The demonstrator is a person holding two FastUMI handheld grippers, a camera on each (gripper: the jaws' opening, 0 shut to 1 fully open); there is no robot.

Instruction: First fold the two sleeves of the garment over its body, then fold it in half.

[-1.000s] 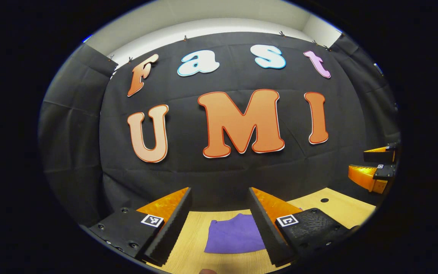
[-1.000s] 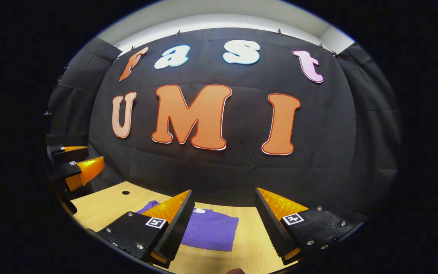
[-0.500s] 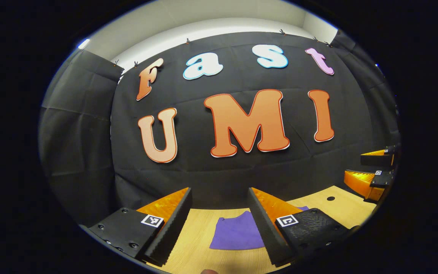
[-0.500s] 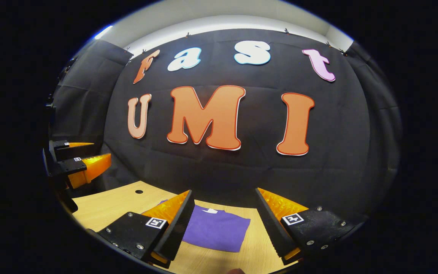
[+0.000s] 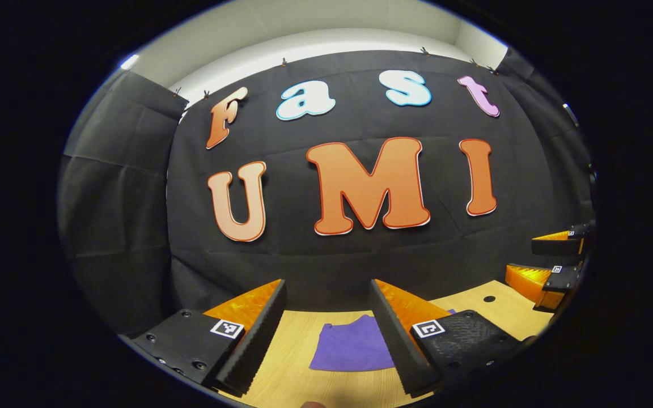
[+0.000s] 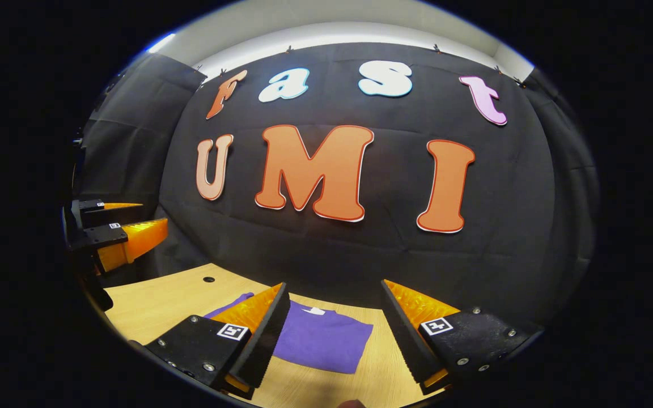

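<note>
Purple and compact, the T-shirt lies on the wooden table as a neat rectangle, so your folds look finished, and you hold the left gripper and right gripper above it, both spread and empty.

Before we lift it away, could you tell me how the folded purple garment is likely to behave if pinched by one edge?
The purple garment lies flat and thin on the wooden table, so it is probably floppy and light. Pinched at one edge, its folded layers would likely sag and unfold.
</note>
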